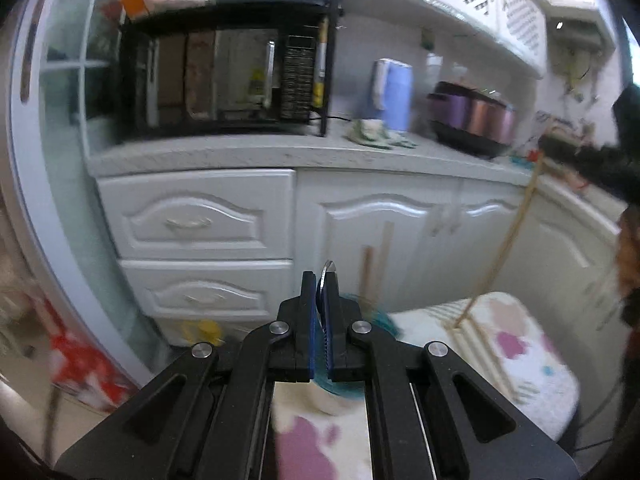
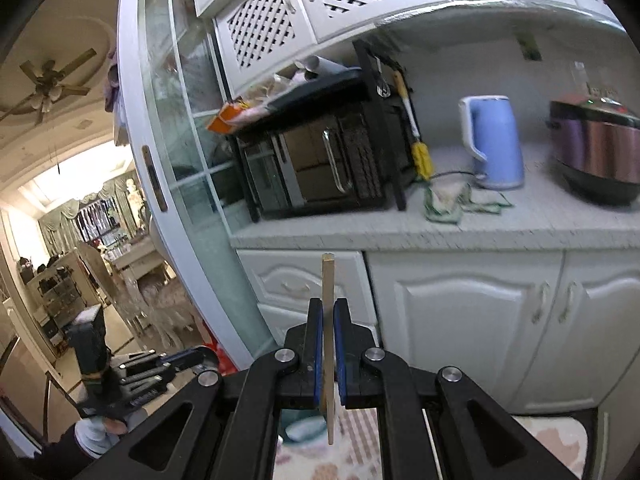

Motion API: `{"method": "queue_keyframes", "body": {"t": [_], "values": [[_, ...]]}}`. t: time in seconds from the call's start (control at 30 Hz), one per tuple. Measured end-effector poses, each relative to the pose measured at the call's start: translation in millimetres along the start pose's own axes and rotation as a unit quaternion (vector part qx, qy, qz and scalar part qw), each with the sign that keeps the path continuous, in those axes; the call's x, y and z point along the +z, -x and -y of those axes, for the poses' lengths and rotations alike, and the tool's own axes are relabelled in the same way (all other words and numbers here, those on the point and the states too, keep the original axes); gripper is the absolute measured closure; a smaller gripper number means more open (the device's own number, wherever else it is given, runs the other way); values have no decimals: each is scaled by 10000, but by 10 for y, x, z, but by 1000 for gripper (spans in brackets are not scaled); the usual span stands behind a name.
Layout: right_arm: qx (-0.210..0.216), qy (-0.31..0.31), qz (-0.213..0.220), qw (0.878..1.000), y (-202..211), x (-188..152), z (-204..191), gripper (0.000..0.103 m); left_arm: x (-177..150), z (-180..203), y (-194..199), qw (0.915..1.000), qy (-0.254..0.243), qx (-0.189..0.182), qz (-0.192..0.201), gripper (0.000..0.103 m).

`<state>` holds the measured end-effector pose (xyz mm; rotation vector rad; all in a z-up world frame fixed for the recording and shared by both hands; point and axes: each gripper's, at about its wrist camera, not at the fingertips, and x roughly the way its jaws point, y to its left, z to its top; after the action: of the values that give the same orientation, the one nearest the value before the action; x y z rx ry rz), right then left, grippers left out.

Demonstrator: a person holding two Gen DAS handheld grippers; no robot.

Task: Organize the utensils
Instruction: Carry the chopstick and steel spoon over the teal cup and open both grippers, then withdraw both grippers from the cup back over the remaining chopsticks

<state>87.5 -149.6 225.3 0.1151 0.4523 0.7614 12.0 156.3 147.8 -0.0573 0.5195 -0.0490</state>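
My left gripper is shut on a metal spoon whose tip sticks up between the blue pads. It is held above a patterned cushion. My right gripper is shut on a wooden chopstick that stands upright through the pads. The same chopstick shows in the left wrist view, slanting up to the right gripper at the right edge. Two more chopsticks stand in a teal container just past my left gripper. That container shows below my right gripper.
White cabinets and a counter lie ahead with a black oven, a blue kettle, a rice cooker and a cloth. A glass sliding door stands at the left. My left gripper shows low left.
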Motion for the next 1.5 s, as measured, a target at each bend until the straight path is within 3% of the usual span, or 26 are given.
{"method": "queue_keyframes", "body": {"t": [0.2, 0.4, 0.6, 0.87, 0.93, 1.0, 1.07, 1.17, 1.27, 1.3, 1.5], "values": [[144, 45, -53, 9999, -550, 115, -210, 98, -1, -66, -340, 9965, -494, 676, -77, 101], [99, -148, -471, 9987, -1153, -194, -157, 98, -162, -14, -640, 9929, -753, 879, -286, 101], [11, -462, -1137, 9924, -1593, -638, 77, 98, -348, 22, -873, 9929, -686, 789, -564, 101], [-33, -629, -1546, 9860, -1710, -912, 238, 98, -492, 116, -990, 9936, -560, 675, -708, 100], [-68, -675, -1565, 9853, -1693, -933, 271, 95, -499, 125, -997, 9941, -485, 626, -737, 100], [-124, -678, -1615, 9845, -1676, -947, 284, 82, -492, 122, -1007, 9945, -418, 564, -780, 99], [-149, -657, -1632, 9843, -1632, -968, 280, 81, -502, 133, -1021, 9944, -365, 525, -843, 99], [-162, -664, -1637, 9841, -1540, -1009, 291, 77, -532, 166, -1019, 9940, -295, 523, -912, 90], [-241, -662, -1563, 9852, -1429, -1046, 301, 56, -523, 198, -945, 9949, -263, 514, -824, 75], [-244, -658, -1547, 9855, -1418, -1051, 296, 56, -520, 202, -919, 9953, -230, 495, -799, 68], [-305, -594, -1524, 9861, -1250, -1118, 265, 55, -472, 235, -722, 9969, -138, 447, -626, 53]]}}
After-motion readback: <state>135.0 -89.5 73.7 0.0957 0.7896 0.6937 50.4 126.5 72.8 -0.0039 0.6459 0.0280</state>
